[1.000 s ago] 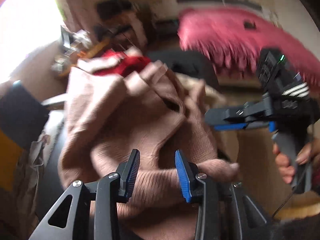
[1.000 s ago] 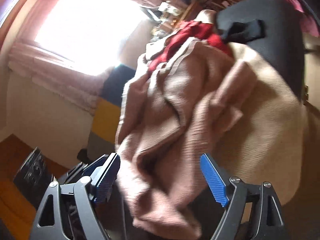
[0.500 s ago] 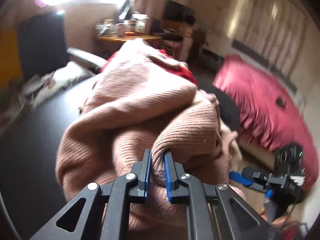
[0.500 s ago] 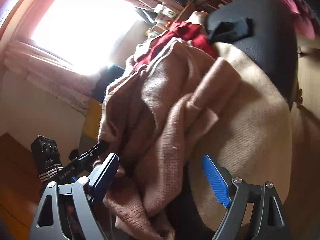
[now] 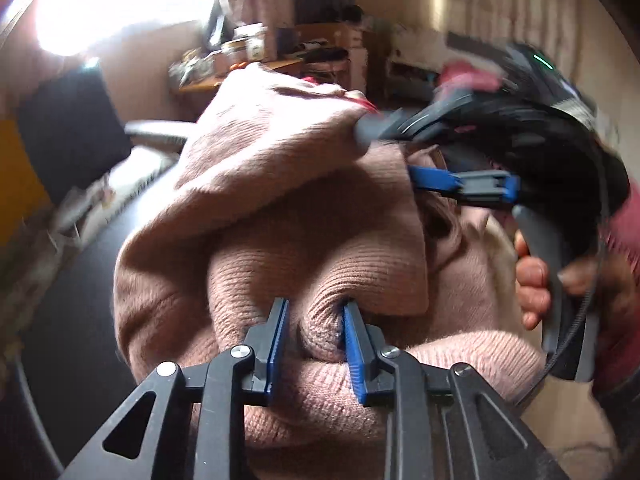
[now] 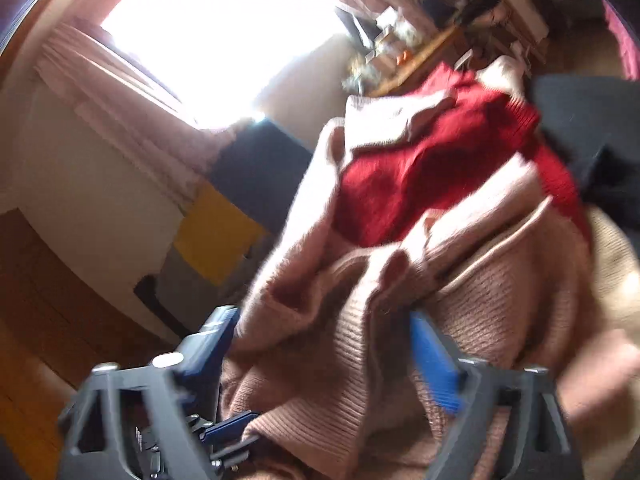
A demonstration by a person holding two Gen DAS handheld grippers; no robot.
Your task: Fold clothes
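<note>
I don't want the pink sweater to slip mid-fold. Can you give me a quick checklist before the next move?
1. Left gripper pinching a fold of the pink sweater: ok.
2. Right gripper closed on fabric: not ok, jaws wide, knit between them.
3. Red garment clear of the sweater: not ok, lies on it.
4. Sweater spread flat: not ok, bunched.
5. Sharp right view: not ok, blurred.

I see a bright window [image 6: 224, 36], a cluttered wooden desk [image 5: 240, 76] behind, a yellow panel [image 6: 216, 236], and wood floor [image 6: 48, 300].
</note>
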